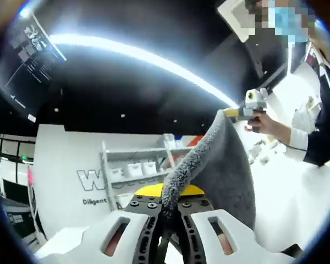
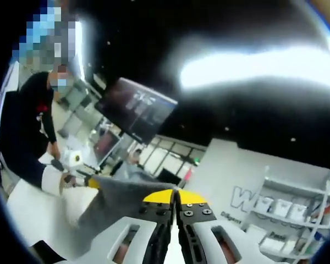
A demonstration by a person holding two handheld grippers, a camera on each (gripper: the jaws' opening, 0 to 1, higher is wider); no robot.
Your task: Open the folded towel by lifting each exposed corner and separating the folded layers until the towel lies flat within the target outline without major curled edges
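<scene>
Towel: grey fluffy terry towel (image 1: pixel 225 165) held up in the air, stretched between both grippers.
Left gripper (image 1: pixel 169 206): jaws together, clamped on one towel edge; cloth rises from them toward the right gripper (image 1: pixel 247 113) in the person's hand (image 1: pixel 264 122).
Right gripper (image 2: pixel 175 204): jaws together on the other towel edge (image 2: pixel 118 201); left gripper (image 2: pixel 80 179) visible at far end.
Background: white shelf rack (image 1: pixel 135 170) with containers.

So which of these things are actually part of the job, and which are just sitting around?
Part of the job:
- towel, grey, held up in the air
- left gripper, shut on the towel
- right gripper, shut on the towel

Just around:
- shelf with white tubs
- dark screen
- white wall with lettering
- ceiling light
</scene>
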